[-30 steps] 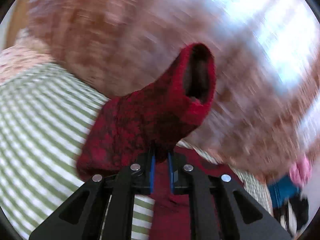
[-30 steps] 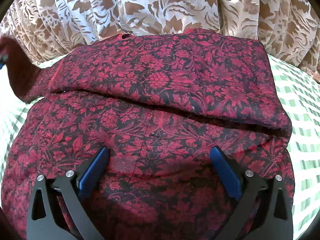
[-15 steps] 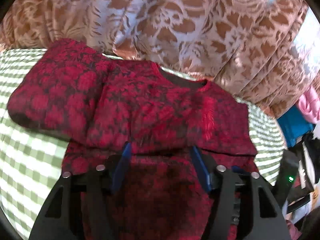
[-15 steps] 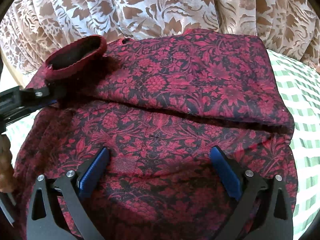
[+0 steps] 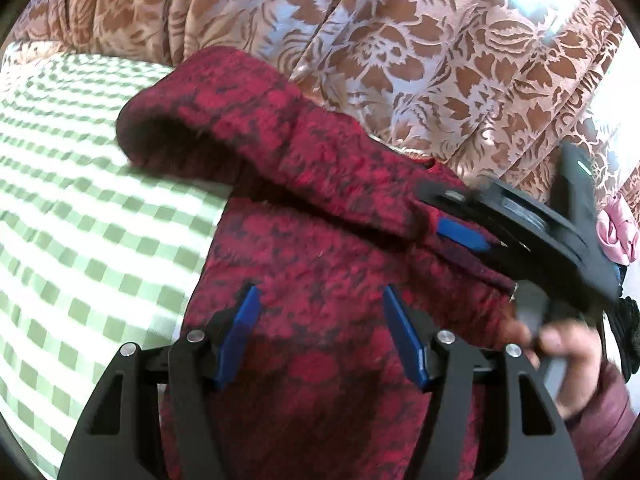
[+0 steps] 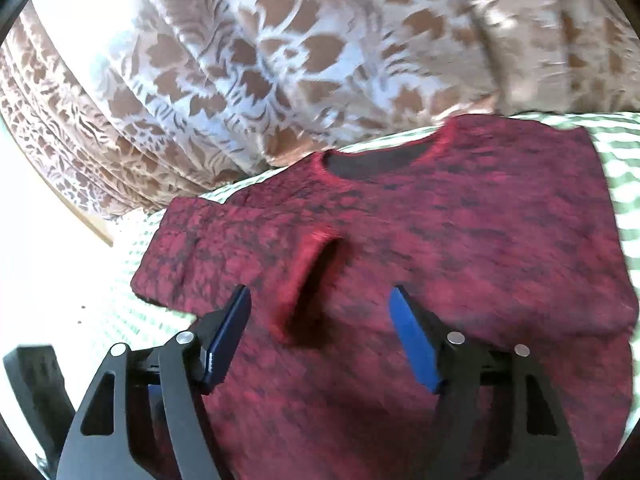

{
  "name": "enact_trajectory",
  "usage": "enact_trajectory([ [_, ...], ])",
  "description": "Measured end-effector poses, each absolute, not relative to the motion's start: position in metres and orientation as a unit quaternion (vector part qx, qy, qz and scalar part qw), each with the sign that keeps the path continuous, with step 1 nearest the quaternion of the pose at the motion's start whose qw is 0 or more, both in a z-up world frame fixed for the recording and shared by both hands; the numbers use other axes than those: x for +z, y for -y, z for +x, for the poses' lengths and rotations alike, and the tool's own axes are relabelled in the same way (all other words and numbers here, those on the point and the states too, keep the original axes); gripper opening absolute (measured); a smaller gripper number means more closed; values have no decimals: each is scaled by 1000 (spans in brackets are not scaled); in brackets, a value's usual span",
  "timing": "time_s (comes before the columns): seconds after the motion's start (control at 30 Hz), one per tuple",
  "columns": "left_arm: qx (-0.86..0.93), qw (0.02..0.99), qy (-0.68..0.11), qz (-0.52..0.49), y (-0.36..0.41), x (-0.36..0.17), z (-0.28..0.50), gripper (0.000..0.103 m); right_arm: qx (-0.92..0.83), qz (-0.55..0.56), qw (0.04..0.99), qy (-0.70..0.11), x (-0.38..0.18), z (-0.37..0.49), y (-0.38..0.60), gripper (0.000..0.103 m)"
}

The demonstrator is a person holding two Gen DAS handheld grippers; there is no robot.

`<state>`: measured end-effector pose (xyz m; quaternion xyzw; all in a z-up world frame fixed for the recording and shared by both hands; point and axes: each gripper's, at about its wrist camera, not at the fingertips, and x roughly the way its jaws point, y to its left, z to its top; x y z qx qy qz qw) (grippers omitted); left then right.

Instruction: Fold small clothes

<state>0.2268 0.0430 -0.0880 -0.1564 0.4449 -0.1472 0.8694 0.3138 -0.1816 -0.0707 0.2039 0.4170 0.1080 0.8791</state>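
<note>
Left tool (image 5: 320, 336): blue pads spread apart, nothing between them, poised low over the near body of the red patterned top (image 5: 328, 360), likely ready for the next fold. Right tool (image 6: 320, 336): likewise released, hovering over the same garment; its pad seen at the sleeve end in the left view, contact unclear. Sleeve (image 6: 308, 280): laid across the chest, cuff gaping upward, evidently folded inward to narrow the garment. Top lies flat, neckline (image 6: 384, 156) at the far side, on a green checked cloth (image 5: 80, 220). Floral curtain (image 6: 280, 60) hangs behind.
</note>
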Motion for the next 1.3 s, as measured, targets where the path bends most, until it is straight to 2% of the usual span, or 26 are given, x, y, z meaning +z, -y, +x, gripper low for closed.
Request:
enact_trajectory([
  [0.03,-147,867,-448,-159,-45,-91,226,63,105,194,874,-434,-77,325,172,64],
  [0.07,-145,868,-448,-159,-45,-92,224,62,100,175,874,-443,-81,334,163,47],
  [0.1,-146,869,-447,-157,-46,-92,223,62,98,161,876,-444,-81,336,155,24],
  [0.17,-148,870,-443,-158,-47,-90,222,62,100,139,885,-433,-69,333,149,11],
  [0.2,-149,870,-442,-160,-48,-90,222,62,105,131,896,-412,-53,327,147,11],
  [0.43,-148,868,-438,-179,-50,-89,214,61,107,151,931,-314,31,291,187,10],
  [0.57,-142,871,-436,-174,-51,-88,205,62,72,157,940,-296,45,285,226,10],
  [0.7,-131,871,-442,-168,-53,-89,207,62,13,173,934,-311,26,280,280,10],
  [0.9,-127,869,-451,-162,-50,-86,214,62,-64,218,893,-389,-50,283,350,10],
  [1.03,-131,867,-445,-178,-56,-73,227,62,-60,255,875,-407,-84,281,372,10],
  [1.07,-130,869,-442,-181,-58,-69,232,65,-57,259,876,-402,-85,280,373,12],
  [1.13,-127,872,-435,-186,-63,-62,246,69,-64,269,876,-396,-85,275,380,29],
  [1.17,-127,872,-434,-190,-65,-60,253,70,-70,268,878,-391,-84,271,383,44],
  [1.2,-126,871,-433,-194,-68,-58,262,70,-75,264,884,-378,-79,265,385,53],
  [1.3,-118,868,-440,-199,-71,-58,297,71,-72,251,897,-358,-64,257,383,54],
])
